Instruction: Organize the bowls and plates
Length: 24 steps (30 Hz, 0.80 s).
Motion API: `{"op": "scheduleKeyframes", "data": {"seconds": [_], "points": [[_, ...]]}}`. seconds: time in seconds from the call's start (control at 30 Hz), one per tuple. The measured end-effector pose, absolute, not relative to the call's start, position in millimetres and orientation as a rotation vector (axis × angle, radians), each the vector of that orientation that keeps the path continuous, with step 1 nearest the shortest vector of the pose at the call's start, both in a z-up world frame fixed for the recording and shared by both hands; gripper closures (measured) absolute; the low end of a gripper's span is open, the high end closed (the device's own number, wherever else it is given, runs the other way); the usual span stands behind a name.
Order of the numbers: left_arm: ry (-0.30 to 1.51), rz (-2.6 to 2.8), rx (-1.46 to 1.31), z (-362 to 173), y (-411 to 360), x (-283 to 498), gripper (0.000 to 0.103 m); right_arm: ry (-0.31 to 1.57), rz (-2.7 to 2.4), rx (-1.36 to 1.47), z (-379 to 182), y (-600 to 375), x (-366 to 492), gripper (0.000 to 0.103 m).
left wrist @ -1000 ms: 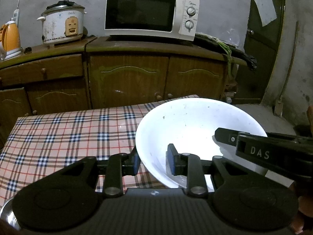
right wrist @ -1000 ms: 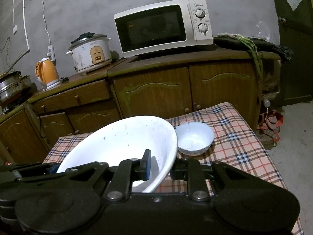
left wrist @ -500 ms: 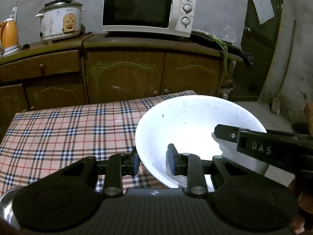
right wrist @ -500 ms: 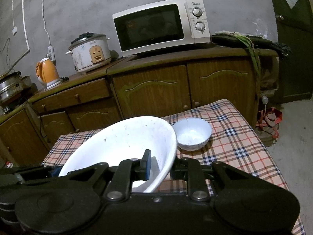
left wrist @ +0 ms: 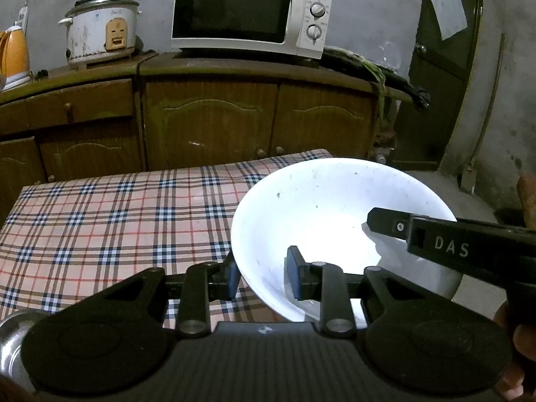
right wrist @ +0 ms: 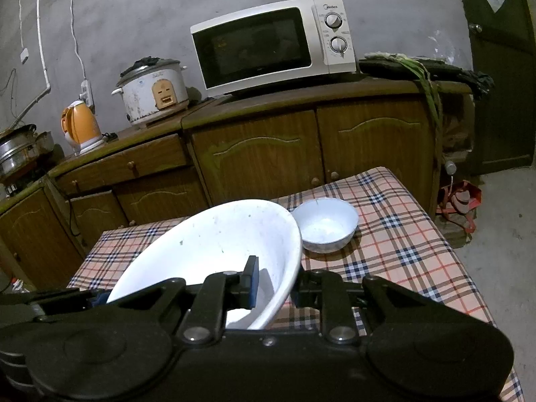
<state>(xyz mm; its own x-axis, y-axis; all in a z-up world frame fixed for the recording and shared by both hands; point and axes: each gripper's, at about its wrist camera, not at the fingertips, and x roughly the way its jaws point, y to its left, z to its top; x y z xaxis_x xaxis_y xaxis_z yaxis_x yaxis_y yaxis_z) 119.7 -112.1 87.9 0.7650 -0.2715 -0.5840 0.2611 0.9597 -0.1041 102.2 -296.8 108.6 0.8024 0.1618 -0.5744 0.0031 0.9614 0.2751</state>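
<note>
I see both grippers clamped on one large white bowl (left wrist: 335, 214); left gripper (left wrist: 263, 276) has its jaws nearly closed over the bowl's near-left rim, one pad outside the wall, one inside; right gripper (right wrist: 276, 284) is pinched tight on the opposite rim, same arrangement, blue pad inside the bowl; in the left wrist view I see the right gripper's finger (left wrist: 435, 234), marked DAS, reaching in over the bowl's right side; bowl is tilted and appears held up off the plaid tablecloth (left wrist: 100, 221), toward the table's right half; inside is lightly speckled; small white bowl (right wrist: 326, 224) sits upright on the cloth just beyond the big bowl's far rim in the right wrist view, whether they touch I cannot tell; a metal rim (left wrist: 13, 341) shows at the lower-left corner of the left wrist view, too cut off to identify; behind the table: wooden cabinets (right wrist: 268, 154) carrying a microwave (right wrist: 271, 47), rice cooker (right wrist: 152, 90), orange kettle (right wrist: 80, 125)
</note>
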Motion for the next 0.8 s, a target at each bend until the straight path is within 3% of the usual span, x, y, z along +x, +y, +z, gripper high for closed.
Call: {"op": "scheduleKeyframes", "data": {"seconds": [0.8], "points": [[0.665,-0.309,-0.029,75.6,-114.7,115.1,0.075,0.650,0.070,0.283,99.4,-302.2,88.7,0.078]]}}
